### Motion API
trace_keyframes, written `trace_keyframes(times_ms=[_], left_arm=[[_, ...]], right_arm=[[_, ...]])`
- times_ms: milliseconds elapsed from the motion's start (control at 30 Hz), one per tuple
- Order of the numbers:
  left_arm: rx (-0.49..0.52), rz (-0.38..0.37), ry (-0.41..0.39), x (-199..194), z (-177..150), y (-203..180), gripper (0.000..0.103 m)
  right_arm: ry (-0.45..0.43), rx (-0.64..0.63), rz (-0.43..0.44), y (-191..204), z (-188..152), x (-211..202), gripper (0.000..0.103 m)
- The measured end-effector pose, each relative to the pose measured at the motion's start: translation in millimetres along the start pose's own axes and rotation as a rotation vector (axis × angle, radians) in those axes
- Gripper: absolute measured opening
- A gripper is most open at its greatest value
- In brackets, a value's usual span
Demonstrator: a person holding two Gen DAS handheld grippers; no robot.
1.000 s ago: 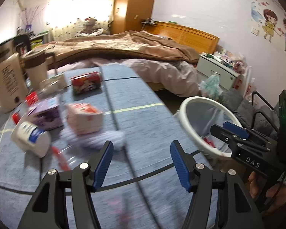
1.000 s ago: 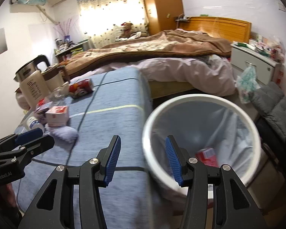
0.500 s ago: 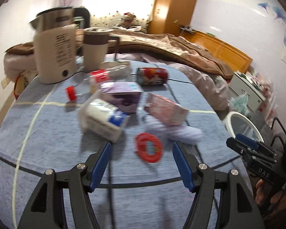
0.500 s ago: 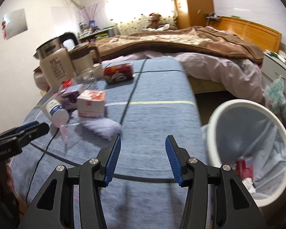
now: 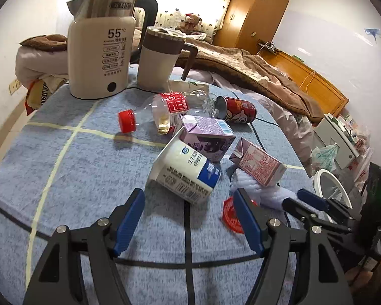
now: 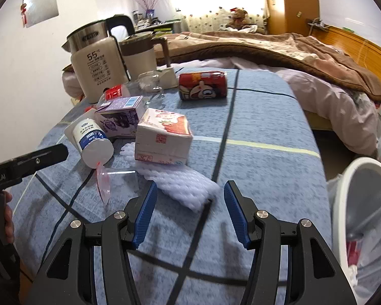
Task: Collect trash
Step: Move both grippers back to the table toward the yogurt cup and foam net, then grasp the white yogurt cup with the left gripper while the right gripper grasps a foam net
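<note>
Left gripper: the black left gripper with blue pads (image 5: 189, 217) hangs over the cloth, jaws apart and just lately widening, nothing between them; the toppled white yogurt tub sits just beyond its tips.
Right gripper: the black right gripper with blue pads (image 6: 189, 209) likewise stands apart-jawed, just lately widening, holding nothing; the near end of the white foam net sleeve (image 6: 180, 185) lies just beyond its tips.
Cartons: two, a purple drink carton (image 5: 207, 137) and a pink-and-white drink carton (image 6: 162, 137), the pink one resting partly on the foam sleeve.
Tubs: one white plastic yogurt tub with a blue label (image 5: 188, 172), on its side, touching the purple carton.
Cans: one red drink can (image 6: 203, 85), lying on its side, apart from the cartons.
Bottles: one clear plastic bottle with a red label (image 5: 175, 108), lying down, a little yellowish liquid inside; its red screw cap (image 5: 127, 120) stands apart beside it.
Lids: one red round plastic lid (image 5: 232, 214), flat on the cloth by the left gripper's right finger.
Kettles and mugs: one cream electric kettle (image 5: 101, 56) and one cream lidded mug with a brown band (image 5: 160, 58), upright at the table's far end.
Bin: one white round bin with a grey liner (image 6: 363, 203), beside the table edge, a red item inside.
Surface: a table under a blue cloth with yellow and black lines (image 6: 261, 132).
Room: a bed with a brown blanket (image 6: 279, 48), a wooden wardrobe (image 5: 256, 15), a bright curtained window.
</note>
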State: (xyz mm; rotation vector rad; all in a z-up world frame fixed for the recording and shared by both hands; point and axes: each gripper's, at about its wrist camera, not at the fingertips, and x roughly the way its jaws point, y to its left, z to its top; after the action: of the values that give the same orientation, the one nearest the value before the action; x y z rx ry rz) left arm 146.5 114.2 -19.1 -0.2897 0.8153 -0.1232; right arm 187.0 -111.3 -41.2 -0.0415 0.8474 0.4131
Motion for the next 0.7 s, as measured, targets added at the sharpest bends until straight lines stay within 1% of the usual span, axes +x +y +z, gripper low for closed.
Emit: trace_keyframes(times_ms=[200, 300, 467, 700], left_arm=[[-0.034, -0.027, 0.019, 15, 12, 1, 0.074], [-0.055, -0.04, 0.033, 22, 16, 1, 0.074], [-0.075, -0.012, 0.044, 32, 20, 5, 0.074], [-0.099, 0.054, 0.062, 41, 20, 16, 0.074]], right_arm=[[0.023, -0.05, 0.002, 7, 6, 15, 0.056], [0.041, -0.089, -0.013, 12, 8, 21, 0.057], [0.045, -0.14, -0.045, 16, 8, 25, 0.057], [0.05, -0.202, -0.077, 24, 10, 33, 0.057]])
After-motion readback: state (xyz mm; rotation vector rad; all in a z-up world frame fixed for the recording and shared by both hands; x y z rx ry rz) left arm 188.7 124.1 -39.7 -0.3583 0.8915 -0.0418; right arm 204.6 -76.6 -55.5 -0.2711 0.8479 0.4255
